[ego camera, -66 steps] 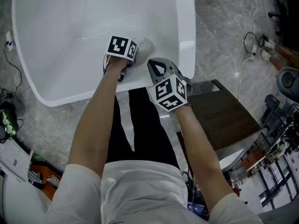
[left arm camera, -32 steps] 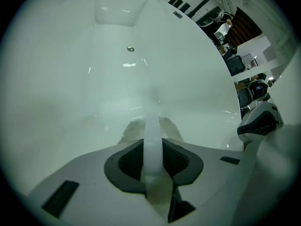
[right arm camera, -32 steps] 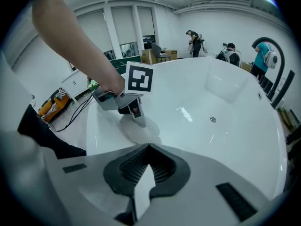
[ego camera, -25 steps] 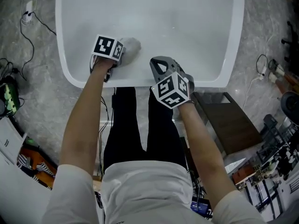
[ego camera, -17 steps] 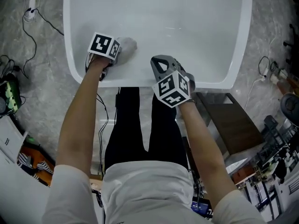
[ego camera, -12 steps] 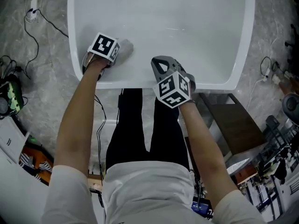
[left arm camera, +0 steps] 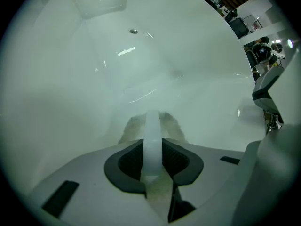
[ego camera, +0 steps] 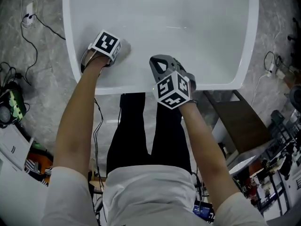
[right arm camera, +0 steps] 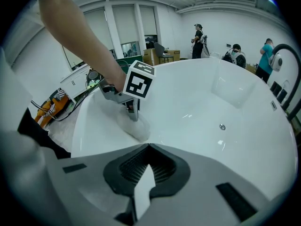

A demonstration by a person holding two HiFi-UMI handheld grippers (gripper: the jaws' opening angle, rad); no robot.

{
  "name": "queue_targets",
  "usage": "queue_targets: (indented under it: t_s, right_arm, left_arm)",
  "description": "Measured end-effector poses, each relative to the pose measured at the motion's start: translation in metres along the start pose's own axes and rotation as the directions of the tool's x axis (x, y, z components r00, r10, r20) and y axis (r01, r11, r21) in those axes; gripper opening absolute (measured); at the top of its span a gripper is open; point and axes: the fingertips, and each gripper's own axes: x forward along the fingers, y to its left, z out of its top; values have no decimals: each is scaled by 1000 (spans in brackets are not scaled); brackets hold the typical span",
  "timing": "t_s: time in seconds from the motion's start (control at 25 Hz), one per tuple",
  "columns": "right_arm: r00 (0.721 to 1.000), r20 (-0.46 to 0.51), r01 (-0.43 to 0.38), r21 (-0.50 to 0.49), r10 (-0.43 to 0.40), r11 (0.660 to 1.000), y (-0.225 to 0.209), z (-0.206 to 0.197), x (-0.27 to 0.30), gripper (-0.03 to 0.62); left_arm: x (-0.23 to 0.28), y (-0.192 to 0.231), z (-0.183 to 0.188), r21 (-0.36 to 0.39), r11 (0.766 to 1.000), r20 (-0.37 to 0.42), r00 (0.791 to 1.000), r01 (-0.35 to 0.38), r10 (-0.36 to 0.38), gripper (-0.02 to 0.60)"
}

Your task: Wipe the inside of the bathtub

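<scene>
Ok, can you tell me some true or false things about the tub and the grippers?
1. The left gripper holds a cloth. True.
2. The right gripper holds a sponge. False: it is shut on nothing.
3. The tub is full of water. False: no water stands in it, and the drain shows.
4. The cloth touches the tub's inside. True.
5. The tub is blue. False: it is white.

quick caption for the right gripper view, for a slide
Left gripper presses a fluffy white cloth against the inner wall of the glossy white bathtub.
</scene>
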Motion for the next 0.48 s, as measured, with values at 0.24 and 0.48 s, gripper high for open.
queue_targets:
  t_s: [0.24, 0.48]
  right_arm:
    - [1000, 1, -9, 4, 9, 1000, -3, -1, 12, 20]
    - [998, 16, -61, -78, 62, 995, -4, 23, 2, 20]
  left_arm:
    - [19, 13, 10, -24, 1000, -48, 999, -1, 0, 103]
    - [39, 19, 24, -29, 999, -59, 998, -18, 16, 103]
